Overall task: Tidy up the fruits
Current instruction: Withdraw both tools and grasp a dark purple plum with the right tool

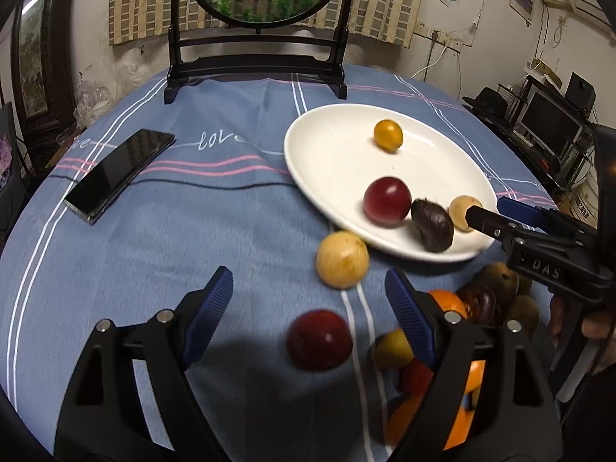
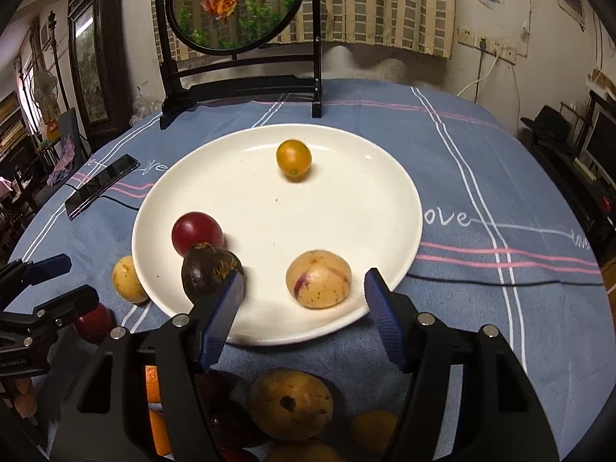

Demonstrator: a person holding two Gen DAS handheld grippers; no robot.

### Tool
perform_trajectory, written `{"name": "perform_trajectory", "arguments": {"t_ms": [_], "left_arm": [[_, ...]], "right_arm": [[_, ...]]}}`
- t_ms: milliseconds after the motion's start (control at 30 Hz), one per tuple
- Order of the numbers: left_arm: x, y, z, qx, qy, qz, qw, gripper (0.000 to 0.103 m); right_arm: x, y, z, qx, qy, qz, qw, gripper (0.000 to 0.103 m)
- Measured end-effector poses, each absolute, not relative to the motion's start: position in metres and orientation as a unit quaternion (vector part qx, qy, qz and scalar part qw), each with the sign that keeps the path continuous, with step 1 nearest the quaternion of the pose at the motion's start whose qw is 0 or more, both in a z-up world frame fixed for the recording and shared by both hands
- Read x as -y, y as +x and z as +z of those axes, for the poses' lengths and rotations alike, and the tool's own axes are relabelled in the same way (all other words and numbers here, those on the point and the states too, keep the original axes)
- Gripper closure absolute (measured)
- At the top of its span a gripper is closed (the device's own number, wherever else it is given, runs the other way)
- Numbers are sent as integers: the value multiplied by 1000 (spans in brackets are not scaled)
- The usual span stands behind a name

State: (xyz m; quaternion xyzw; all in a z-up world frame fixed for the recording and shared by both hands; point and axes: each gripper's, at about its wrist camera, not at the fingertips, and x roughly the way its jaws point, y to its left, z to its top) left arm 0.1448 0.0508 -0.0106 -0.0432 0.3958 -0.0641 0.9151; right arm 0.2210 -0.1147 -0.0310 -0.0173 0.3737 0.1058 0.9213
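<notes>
Your left gripper (image 1: 308,315) is apart and empty above a red plum (image 1: 319,339) on the cloth (image 1: 154,250). Your right gripper (image 2: 302,300) is apart around the pale fruit (image 2: 318,279) on the plate (image 2: 346,200), not touching it.

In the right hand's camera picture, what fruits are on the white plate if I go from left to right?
On the white plate, left to right: red round fruit → dark purple fruit → small orange fruit → pale yellow speckled fruit.
</notes>
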Motion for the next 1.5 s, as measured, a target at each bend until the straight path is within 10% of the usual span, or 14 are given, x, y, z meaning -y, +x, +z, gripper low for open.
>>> {"name": "perform_trajectory", "arguments": {"t_ms": [1333,1500], "left_arm": [[-38,58,-15,-410,-40,-95,906,12],[-36,56,-18,-412,-40,-98,905,11]], "right_arm": [[91,51,-65,-421,-101,178,884,37],[91,55,-67,-420,-82,168,888,55]]}}
